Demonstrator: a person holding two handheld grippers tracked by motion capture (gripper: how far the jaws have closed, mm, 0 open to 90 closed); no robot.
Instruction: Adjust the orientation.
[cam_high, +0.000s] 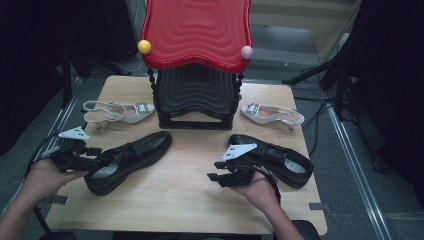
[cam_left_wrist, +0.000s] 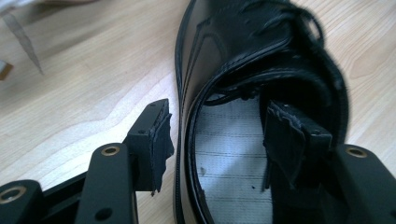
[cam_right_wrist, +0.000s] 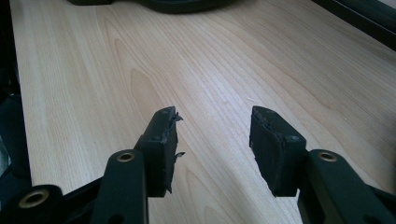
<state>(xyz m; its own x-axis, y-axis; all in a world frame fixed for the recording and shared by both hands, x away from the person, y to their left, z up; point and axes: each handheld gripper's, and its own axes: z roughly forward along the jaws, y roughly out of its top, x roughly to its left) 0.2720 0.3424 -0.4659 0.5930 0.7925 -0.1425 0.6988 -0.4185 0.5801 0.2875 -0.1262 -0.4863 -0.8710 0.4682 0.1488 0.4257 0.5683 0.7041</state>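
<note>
Left gripper (cam_high: 95, 159), near the tabletop's (cam_high: 190, 200) left edge: jaws spread wide astride the heel-side wall of the left black leather shoe (cam_high: 131, 159), one pad inside the opening, one outside; not clamped. That shoe lies flat, toe pointing toward the centre. Right gripper (cam_high: 220, 176), near the front edge: jaws wide apart, empty, over bare wood. The right black leather shoe (cam_high: 280, 161) lies just behind it. Farther back, a black stacked rack (cam_high: 196, 100) with a red wavy tray (cam_high: 197, 30) stands between two white slingback heels (cam_high: 120, 112) (cam_high: 272, 114).
</note>
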